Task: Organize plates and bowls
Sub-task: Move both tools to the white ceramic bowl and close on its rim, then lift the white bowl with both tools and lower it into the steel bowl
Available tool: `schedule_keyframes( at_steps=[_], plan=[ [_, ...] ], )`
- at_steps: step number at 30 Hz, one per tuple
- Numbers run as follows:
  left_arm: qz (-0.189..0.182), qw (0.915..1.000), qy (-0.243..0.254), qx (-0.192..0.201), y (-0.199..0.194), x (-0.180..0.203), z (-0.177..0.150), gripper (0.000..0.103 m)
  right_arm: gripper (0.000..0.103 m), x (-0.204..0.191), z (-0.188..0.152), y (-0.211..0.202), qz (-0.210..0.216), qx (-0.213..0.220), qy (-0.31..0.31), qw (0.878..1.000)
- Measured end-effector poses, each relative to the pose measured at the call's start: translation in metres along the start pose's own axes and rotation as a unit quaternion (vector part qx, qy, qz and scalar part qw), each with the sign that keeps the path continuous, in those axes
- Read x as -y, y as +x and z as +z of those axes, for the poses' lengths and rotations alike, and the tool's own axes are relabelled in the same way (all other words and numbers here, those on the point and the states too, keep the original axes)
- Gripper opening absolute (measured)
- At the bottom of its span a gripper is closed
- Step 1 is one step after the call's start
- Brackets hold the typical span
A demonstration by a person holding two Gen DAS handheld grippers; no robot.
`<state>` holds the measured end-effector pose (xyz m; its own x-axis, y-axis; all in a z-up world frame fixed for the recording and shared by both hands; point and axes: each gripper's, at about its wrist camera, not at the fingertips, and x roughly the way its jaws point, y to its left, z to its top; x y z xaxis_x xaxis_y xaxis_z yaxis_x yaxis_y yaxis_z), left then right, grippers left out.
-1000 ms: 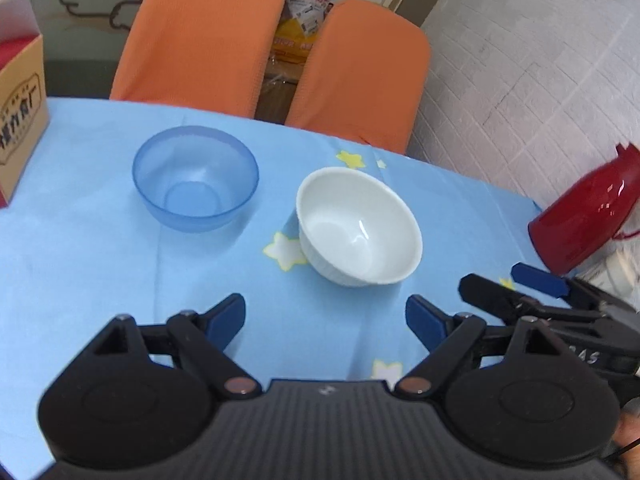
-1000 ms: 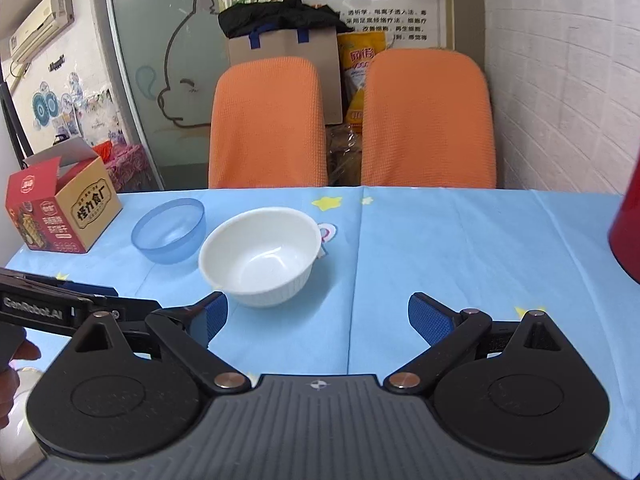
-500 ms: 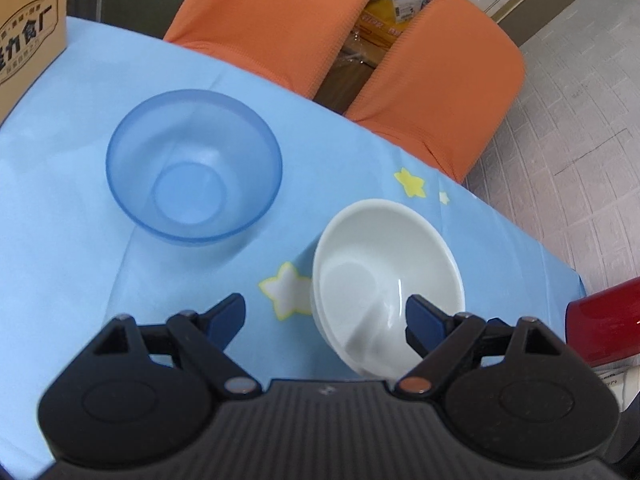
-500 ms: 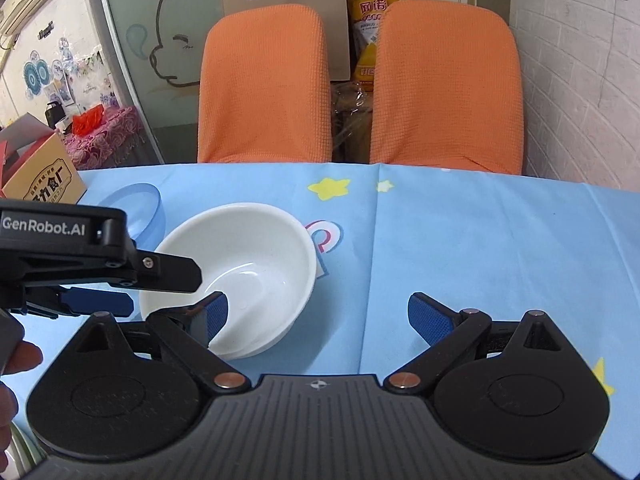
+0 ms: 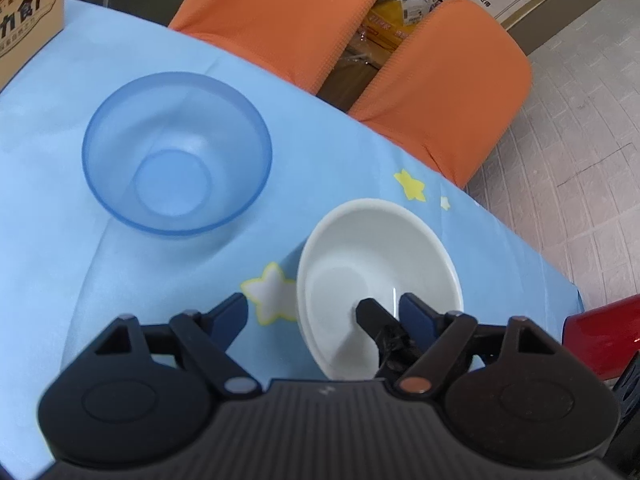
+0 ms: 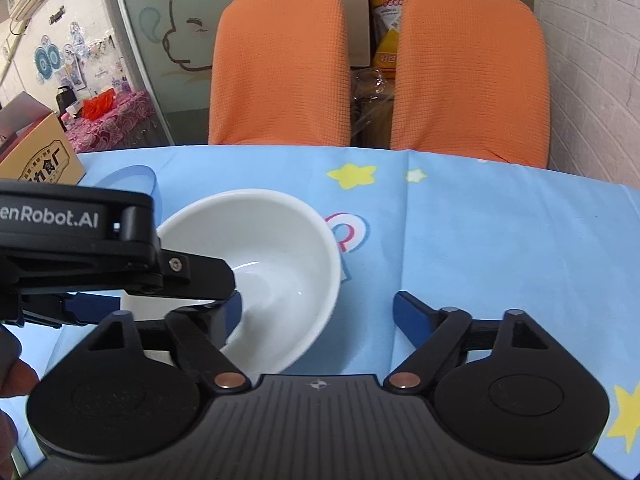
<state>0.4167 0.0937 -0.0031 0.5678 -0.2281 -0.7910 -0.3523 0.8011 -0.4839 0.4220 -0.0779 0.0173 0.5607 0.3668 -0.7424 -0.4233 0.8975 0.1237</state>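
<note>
Both my claws are down at the white bowl, beside the blue bowl on the star-print cloth. My left gripper has just been narrowing, jaws apart astride the near rim, not pinching yet. My right gripper gapes wide, one finger inside. I'd squeeze squarely, then lift level. Its casing reads "enRobot.AI".

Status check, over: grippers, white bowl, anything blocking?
Left gripper open, jaws just closing across white bowl rim, no grip yet. Right gripper open, straddling opposite rim. Both crowd the same bowl; blue bowl stands apart.
</note>
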Motion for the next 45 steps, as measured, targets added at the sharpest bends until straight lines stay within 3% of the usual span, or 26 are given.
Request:
schedule_keyframes(
  at_steps=[2, 3, 4, 5, 10, 19, 29, 36, 45],
  plan=[
    [-0.004, 1.0000, 0.008, -0.001, 0.000, 0.001, 0.000, 0.055, 0.103, -0.003, -0.001, 0.001, 0.005, -0.001, -0.009, 1.000],
    [-0.003, 0.9999, 0.014, -0.009, 0.002, 0.001, 0.000, 0.042, 0.097, -0.005, -0.001, 0.000, 0.003, 0.001, -0.018, 1.000],
    [-0.003, 0.9998, 0.018, -0.006, 0.002, 0.002, 0.000, 0.037, 0.068, -0.006, -0.001, -0.001, 0.002, 0.005, -0.022, 1.000],
    [0.001, 0.9996, 0.026, -0.006, 0.003, 0.003, 0.000, 0.033, 0.055, -0.006, 0.000, -0.001, 0.006, 0.008, -0.022, 1.000],
    [0.003, 0.9991, 0.043, -0.005, -0.002, 0.008, -0.003, 0.030, 0.044, -0.009, -0.001, -0.003, 0.014, 0.006, -0.030, 0.999],
    [-0.005, 0.9973, 0.072, 0.017, -0.030, 0.028, -0.009, 0.030, 0.044, -0.012, 0.006, -0.025, 0.007, 0.019, -0.043, 0.999],
    [-0.030, 0.9930, 0.102, 0.050, -0.101, 0.055, -0.036, 0.030, 0.045, -0.020, 0.005, -0.085, -0.012, 0.059, -0.049, 0.997],
    [-0.045, 0.9874, 0.131, 0.077, -0.161, 0.061, -0.089, 0.030, 0.046, -0.044, -0.016, -0.147, -0.027, 0.094, -0.056, 0.994],
    [-0.048, 0.9838, 0.161, 0.063, -0.184, 0.039, -0.169, 0.031, 0.057, -0.070, -0.080, -0.186, -0.035, 0.096, -0.040, 0.994]
  ],
)
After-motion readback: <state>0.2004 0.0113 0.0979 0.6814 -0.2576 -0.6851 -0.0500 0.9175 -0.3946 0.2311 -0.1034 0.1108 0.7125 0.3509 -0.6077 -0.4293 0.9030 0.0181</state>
